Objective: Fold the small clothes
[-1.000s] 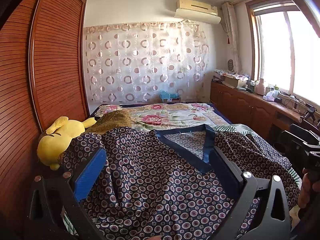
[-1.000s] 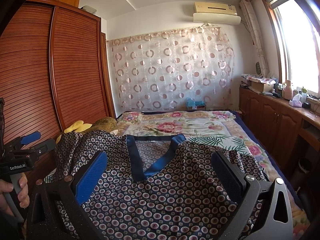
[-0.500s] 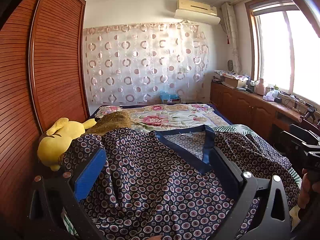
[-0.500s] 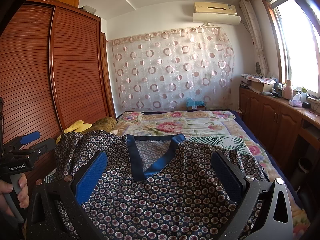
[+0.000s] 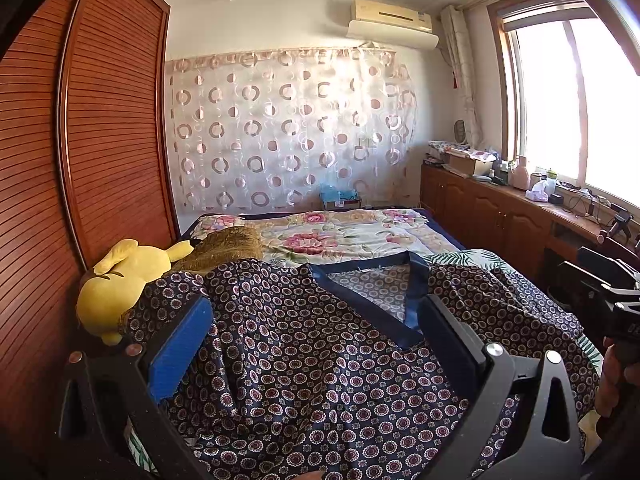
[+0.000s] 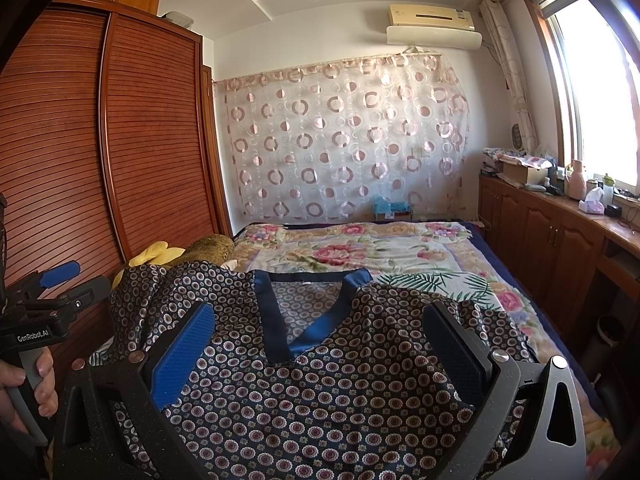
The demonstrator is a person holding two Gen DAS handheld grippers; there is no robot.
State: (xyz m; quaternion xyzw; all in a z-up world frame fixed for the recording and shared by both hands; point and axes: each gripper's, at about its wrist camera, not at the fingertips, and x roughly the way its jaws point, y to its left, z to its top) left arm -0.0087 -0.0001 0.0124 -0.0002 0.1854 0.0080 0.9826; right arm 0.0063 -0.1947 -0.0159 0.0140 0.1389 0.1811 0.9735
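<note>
Comparing with the frames of half a second and a second before, almost nothing had changed: both grippers sat in the same places over the shirt point(image 5: 320, 360), and its folds and collar point(image 6: 312, 312) lay as they had.

That shirt, dark with small ring prints and a blue V-neck band, was spread over the near end of the bed point(image 6: 360, 248), neck pointing toward the far curtain point(image 6: 344, 140). Its left shoulder rose in a hump beside a yellow plush toy point(image 5: 120, 284).

In its own view the left gripper point(image 5: 316, 328) hovered above the shirt with its jaws wide apart and nothing between the pads. The right gripper point(image 6: 320, 340) was likewise spread wide over the cloth below the collar, gripping nothing. Whether either one's fingertips touched the fabric could not be told.

Much was cut off. The shirt's lower hem ran out of both frames at the bottom, and the gripper bodies covered its near corners. Only a sliver of the right hand point(image 5: 612, 380) showed at the left view's edge, dark and blurred. Seen from the right view, the left hand point(image 6: 28, 388) on its handle was partly cropped. A brown furry thing point(image 5: 224, 244) behind the toy was too indistinct to name. Window glare washed out the items on the counter point(image 6: 560, 216).
</note>
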